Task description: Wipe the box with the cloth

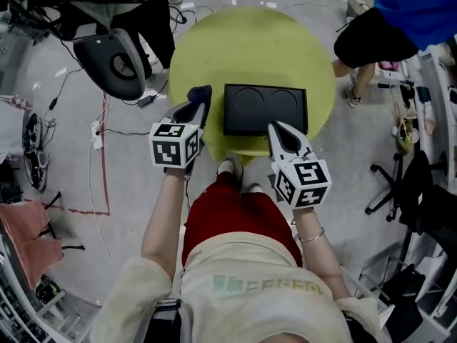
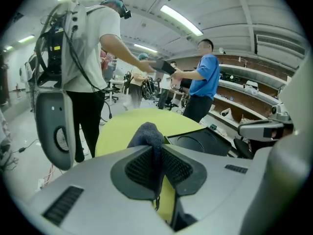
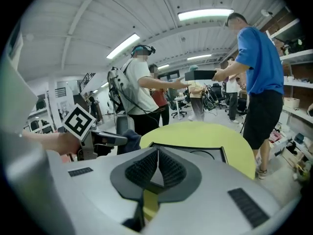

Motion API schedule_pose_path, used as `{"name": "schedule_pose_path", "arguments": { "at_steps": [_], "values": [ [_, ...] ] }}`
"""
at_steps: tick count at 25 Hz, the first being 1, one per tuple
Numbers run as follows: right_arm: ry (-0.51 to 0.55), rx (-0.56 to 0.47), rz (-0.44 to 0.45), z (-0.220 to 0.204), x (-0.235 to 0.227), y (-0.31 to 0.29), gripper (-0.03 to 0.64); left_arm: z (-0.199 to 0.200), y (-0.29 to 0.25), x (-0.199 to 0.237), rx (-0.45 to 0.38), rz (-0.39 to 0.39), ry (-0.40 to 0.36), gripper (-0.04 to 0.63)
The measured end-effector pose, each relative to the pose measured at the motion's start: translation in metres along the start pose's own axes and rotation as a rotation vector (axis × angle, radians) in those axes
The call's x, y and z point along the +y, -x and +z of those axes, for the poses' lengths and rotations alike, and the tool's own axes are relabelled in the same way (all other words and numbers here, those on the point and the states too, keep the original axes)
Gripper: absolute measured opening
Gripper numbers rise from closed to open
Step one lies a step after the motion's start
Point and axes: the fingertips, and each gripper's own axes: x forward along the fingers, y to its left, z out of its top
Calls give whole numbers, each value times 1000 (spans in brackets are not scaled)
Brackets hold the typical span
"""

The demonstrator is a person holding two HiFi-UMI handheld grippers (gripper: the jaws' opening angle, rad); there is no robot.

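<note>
A flat black box [image 1: 265, 109] with two round recesses lies on the round yellow-green table [image 1: 285, 48], near its front edge. My left gripper [image 1: 198, 100] hovers just left of the box, shut on a dark blue cloth [image 1: 199, 93] that bunches out past its tips. In the left gripper view the cloth [image 2: 147, 136] sticks up between the jaws, with the box [image 2: 203, 142] to the right. My right gripper [image 1: 279, 130] is at the box's front right corner, shut with nothing in it. In the right gripper view the box [image 3: 190, 152] lies just ahead of the jaws.
A grey chair back [image 1: 114, 63] stands left of the table. A person in a blue shirt [image 1: 400, 13] stands at the far right, and another wearing a white shirt [image 2: 90, 48] stands by the table. Cables [image 1: 96, 131] run over the floor at left. Office chairs [image 1: 410, 184] are at right.
</note>
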Motion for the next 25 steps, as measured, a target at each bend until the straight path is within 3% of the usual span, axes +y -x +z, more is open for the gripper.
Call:
{"name": "schedule_pose_path", "arguments": {
  "at_steps": [11,25],
  "values": [
    [-34,39,-67,12,-1,-46,38,44,-77,10,-9,-142,40,60],
    [-34,75,-2,-16,10,-30,38,-1,-52,-25,2,-193,168,60]
  ]
}}
